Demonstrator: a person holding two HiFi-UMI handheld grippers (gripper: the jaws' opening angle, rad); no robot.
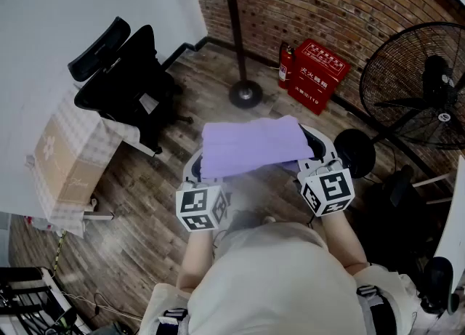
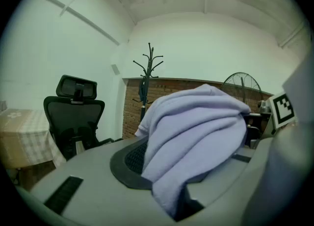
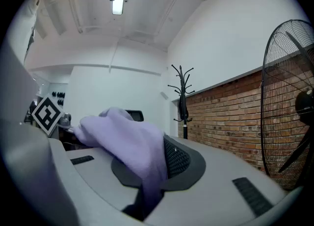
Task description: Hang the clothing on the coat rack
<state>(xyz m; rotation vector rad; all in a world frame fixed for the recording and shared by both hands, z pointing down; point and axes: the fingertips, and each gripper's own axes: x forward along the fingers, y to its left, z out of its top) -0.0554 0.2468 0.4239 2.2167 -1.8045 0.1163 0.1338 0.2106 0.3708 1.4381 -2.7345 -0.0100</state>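
A lavender garment (image 1: 251, 146) is stretched flat between my two grippers, in front of my chest. My left gripper (image 1: 198, 169) is shut on its left edge, and the cloth (image 2: 196, 137) drapes over the jaws (image 2: 185, 190). The right gripper (image 1: 314, 153) is shut on the right edge, where the cloth (image 3: 130, 149) folds down into the jaw slot (image 3: 147, 190). The black coat rack (image 1: 236, 28) stands ahead by the brick wall, its round base (image 1: 245, 94) on the wood floor. Its hooked top shows in the left gripper view (image 2: 148, 80) and the right gripper view (image 3: 182, 102).
A black office chair (image 1: 127, 83) stands at the left beside a table with a checked cloth (image 1: 69, 159). A red box (image 1: 317, 75) and a fire extinguisher (image 1: 284, 65) sit against the brick wall. A large standing fan (image 1: 425, 86) fills the right.
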